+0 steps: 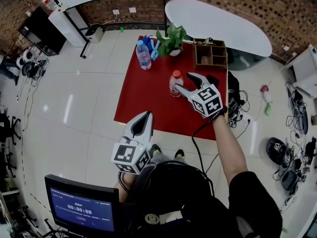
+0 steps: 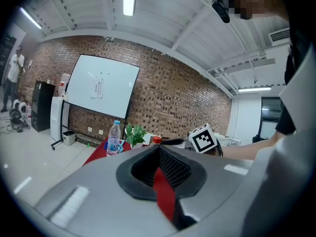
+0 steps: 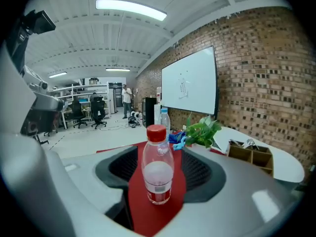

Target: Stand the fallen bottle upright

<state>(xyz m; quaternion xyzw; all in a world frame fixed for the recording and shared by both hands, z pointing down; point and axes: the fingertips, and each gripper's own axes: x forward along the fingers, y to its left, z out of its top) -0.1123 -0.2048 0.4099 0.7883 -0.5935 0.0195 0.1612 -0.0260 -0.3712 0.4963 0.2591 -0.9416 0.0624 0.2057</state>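
Observation:
A small clear bottle with a red cap (image 1: 175, 83) stands upright on the red table (image 1: 143, 95). My right gripper (image 1: 184, 82) is open, one finger on each side of the bottle and a gap at both. In the right gripper view the bottle (image 3: 158, 174) stands between the jaws of the right gripper (image 3: 158, 158), touching neither. My left gripper (image 1: 145, 119) is held back over the floor near the table's front edge, its jaws together and holding nothing. Through the left gripper (image 2: 160, 169) only a thin red strip of table shows.
At the back of the table stand a water bottle with a blue label (image 1: 143, 55), a potted plant (image 1: 172, 39) and a wooden organiser (image 1: 210, 54). A white oval table (image 1: 218, 24) lies behind. Cables and bags (image 1: 290, 157) litter the floor on the right.

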